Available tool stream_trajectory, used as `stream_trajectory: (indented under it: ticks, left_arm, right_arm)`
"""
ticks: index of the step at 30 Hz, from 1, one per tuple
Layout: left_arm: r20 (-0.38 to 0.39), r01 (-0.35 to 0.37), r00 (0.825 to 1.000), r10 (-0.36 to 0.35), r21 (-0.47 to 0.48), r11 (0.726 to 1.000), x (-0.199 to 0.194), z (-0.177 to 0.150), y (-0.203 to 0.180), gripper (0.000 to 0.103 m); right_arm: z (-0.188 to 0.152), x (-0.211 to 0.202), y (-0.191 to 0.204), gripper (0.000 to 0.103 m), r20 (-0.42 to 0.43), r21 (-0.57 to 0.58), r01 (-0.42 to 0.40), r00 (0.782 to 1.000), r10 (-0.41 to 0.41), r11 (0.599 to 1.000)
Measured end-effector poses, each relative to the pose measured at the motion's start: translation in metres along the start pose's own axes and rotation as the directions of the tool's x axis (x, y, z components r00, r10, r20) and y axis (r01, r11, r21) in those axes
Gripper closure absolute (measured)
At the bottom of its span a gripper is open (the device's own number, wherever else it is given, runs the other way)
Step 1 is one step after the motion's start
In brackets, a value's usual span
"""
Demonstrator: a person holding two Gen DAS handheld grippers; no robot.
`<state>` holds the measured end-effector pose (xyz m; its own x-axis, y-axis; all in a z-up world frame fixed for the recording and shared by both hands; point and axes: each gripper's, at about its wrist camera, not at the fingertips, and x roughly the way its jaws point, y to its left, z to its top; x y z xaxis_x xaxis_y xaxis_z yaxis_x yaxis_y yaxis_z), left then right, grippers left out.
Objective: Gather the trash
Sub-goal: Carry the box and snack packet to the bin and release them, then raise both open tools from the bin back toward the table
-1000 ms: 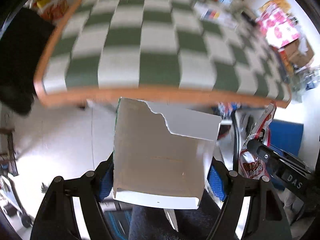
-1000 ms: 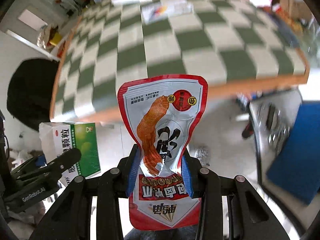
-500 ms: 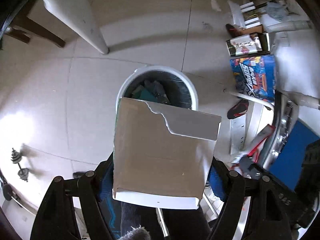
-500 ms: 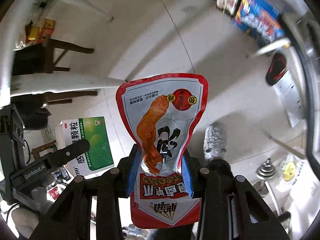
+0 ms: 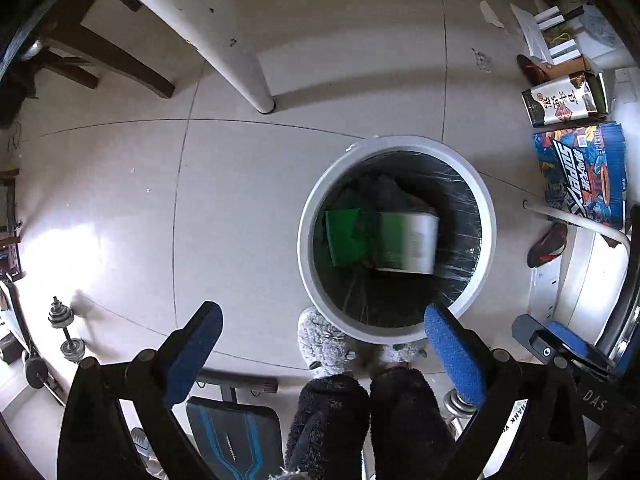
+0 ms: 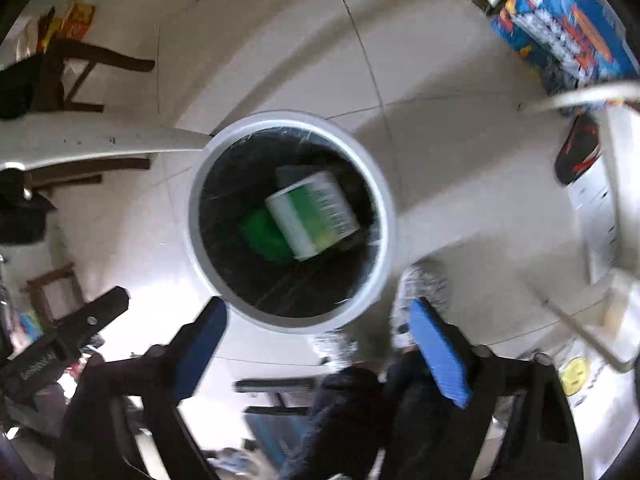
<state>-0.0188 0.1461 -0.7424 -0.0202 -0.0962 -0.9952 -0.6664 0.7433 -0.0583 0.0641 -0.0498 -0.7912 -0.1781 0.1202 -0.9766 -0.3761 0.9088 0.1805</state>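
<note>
Now the drop is in hand: both grippers hang over the bin point(image 5: 310, 264), pointing down into it. The left gripper point(image 5: 322, 346) is opening wide, nothing between its blue pads point(image 5: 192, 354). The right gripper point(image 6: 318, 350) is opening too, and it is likewise empty. A green-and-white box point(image 5: 406, 242) lies blurred inside the bin on its black liner, beside something plain green point(image 5: 344, 236); in the right view the same box point(image 6: 314, 216) sits tilted near the middle. No red snack wrapper can be made out in the bin; it may be hidden or lost in the blur.

Judging by this, the next move calls for lifting both grippers clear of the rim and going back for more trash.

Legible writing is scarce. A blue pack point(image 5: 580, 176) on the floor reads "SUPER", a dark carton point(image 5: 564, 100) above it carries Chinese characters, and the right gripper's body shows "DAS". The print on the box is too smeared to read.
</note>
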Motion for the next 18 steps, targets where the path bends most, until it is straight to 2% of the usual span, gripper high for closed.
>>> stream_trajectory:
  ticks: [3,6,18]
  left_arm:
    - [0.011,-0.023,1.000,0.022,0.009,1.000,-0.014,-0.008,-0.001,0.000]
    - [0.021,-0.035,0.999,0.034,0.019,0.999,-0.029,-0.018,-0.003,0.000]
    - [0.057,-0.025,0.998,0.023,0.034,0.999,-0.112,-0.062,-0.013,0.000]
  right_arm:
    - [-0.003,-0.015,0.008,0.001,0.023,-0.051,0.086,0.996,-0.085,0.995]
    - [-0.007,-0.031,0.012,0.001,0.037,-0.082,0.127,0.992,-0.124,0.989]
    - [-0.049,-0.134,0.026,0.001,0.120,-0.138,0.165,0.982,-0.149,0.977]
